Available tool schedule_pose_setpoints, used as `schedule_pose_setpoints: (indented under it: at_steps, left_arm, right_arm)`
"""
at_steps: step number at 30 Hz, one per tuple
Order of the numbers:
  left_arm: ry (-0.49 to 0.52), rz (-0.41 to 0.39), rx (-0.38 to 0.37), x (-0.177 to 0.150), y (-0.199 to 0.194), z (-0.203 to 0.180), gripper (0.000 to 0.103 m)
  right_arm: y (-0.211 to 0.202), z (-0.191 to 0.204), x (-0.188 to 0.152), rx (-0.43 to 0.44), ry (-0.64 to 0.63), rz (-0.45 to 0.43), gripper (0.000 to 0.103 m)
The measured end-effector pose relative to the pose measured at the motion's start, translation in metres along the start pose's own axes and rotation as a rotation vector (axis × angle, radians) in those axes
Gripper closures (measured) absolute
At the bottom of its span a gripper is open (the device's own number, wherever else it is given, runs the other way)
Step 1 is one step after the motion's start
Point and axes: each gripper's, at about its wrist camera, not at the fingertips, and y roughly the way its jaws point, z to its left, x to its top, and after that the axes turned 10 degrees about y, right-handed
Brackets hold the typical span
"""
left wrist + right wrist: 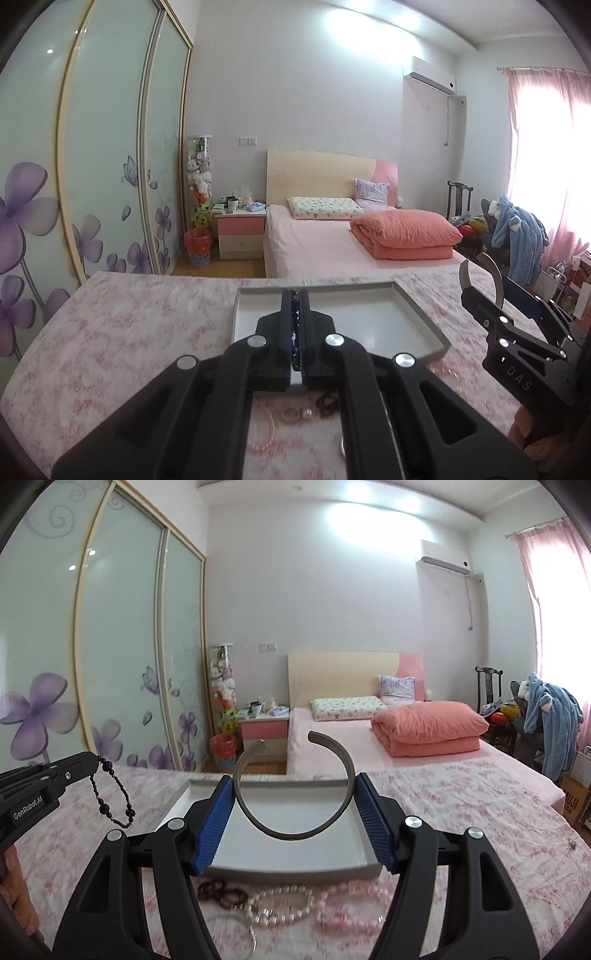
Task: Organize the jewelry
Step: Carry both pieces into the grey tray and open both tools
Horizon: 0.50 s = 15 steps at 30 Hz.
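Right gripper (pixel 293 803): we hold it spread wide, its blue pads (pixel 214 830) bearing on the two outer flanks of an open grey metal cuff bangle (pixel 295 832). The cuff stands upright with its gap turned up and away. We judge the wide grip suits a rigid hoop too broad to pinch flat.

Left gripper (pixel 295 325): clamped nearly closed on a black beaded bracelet (pixel 110 797), which hangs in a loose loop below the tips, clear of the cloth. The pinch suits a limp strand.

Tray (pixel 291 873): shallow, white floor, grey rim, nothing in it. Both pieces hang above or beside it, so we take it for the destination.

Still on the pink floral cloth (pixel 461 812), just before the tray's near rim:
- dark red bead bracelet (pixel 221 891)
- white pearl bracelet (pixel 280 908)
- pink bead strand (pixel 354 893)
- a ring (pixel 290 415), seen from the left wrist

We judge sorting barely begun.
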Motion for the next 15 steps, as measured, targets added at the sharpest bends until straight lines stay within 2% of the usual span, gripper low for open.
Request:
schedule_pose_setpoints:
  at_steps: [9,15]
  left_arm:
    - [-0.006,0.027,0.016,0.011,0.054,-0.005,0.098]
    - [0.007,0.048,0.019,0.013,0.092,-0.009,0.098]
  right_arm:
    - [0.045,-0.008,0.007,-0.035,0.022,-0.008,0.036]
    - [0.083,-0.009,0.003,-0.052,0.021,0.039,0.036]
